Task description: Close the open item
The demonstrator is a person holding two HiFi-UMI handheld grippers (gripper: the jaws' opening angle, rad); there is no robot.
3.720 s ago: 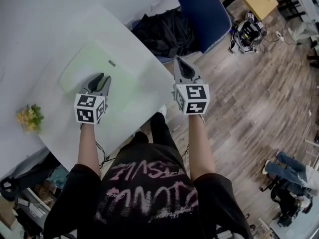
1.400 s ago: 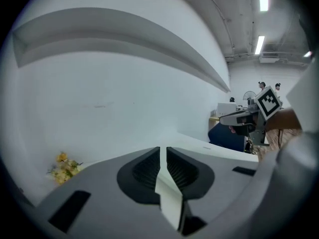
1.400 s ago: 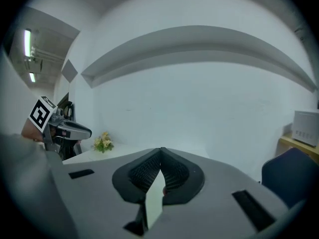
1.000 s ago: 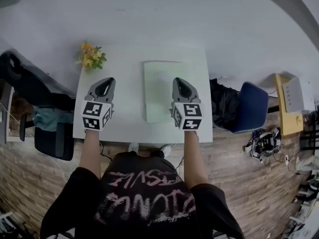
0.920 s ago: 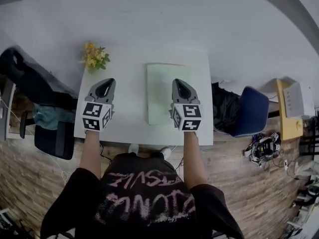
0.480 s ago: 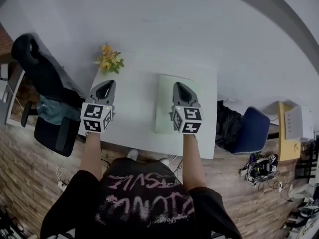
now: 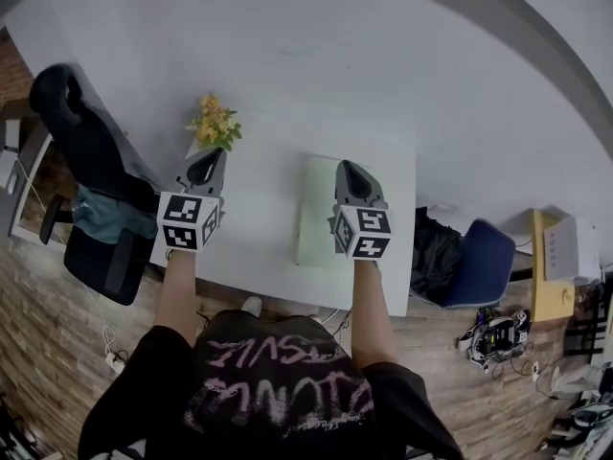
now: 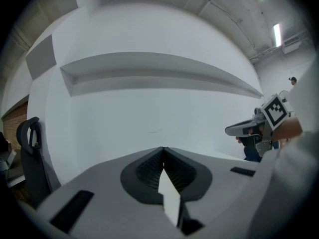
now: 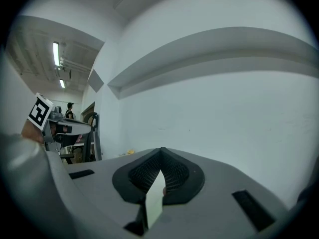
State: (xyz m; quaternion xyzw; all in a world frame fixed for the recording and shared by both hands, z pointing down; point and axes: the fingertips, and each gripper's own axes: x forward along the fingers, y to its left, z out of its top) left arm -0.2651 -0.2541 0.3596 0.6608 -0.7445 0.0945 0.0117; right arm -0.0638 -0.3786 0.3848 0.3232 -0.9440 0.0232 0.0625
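Note:
A flat pale green item (image 7: pixel 314 211) lies closed on the white table (image 7: pixel 259 228), right of the middle. My left gripper (image 7: pixel 206 164) hangs above the table's far left corner, near the flowers, with its jaws pressed together and nothing between them (image 8: pixel 163 149). My right gripper (image 7: pixel 350 172) hovers over the green item's right edge, also shut and empty (image 9: pixel 160 151). Both point roughly level at the white wall, so neither gripper view shows the green item. Each gripper view catches the other gripper at its side (image 8: pixel 269 117) (image 9: pixel 50 121).
A yellow flower bunch (image 7: pixel 214 123) stands at the table's far left corner. A black office chair (image 7: pixel 81 151) is left of the table. A blue chair (image 7: pixel 476 255) with dark cloth (image 7: pixel 433 247) stands to the right. The white wall (image 7: pixel 316 56) rises behind the table.
Both grippers have risen off the table and now point at the wall. The head view has swung, so the table sits further right in it. The green item lies as before.

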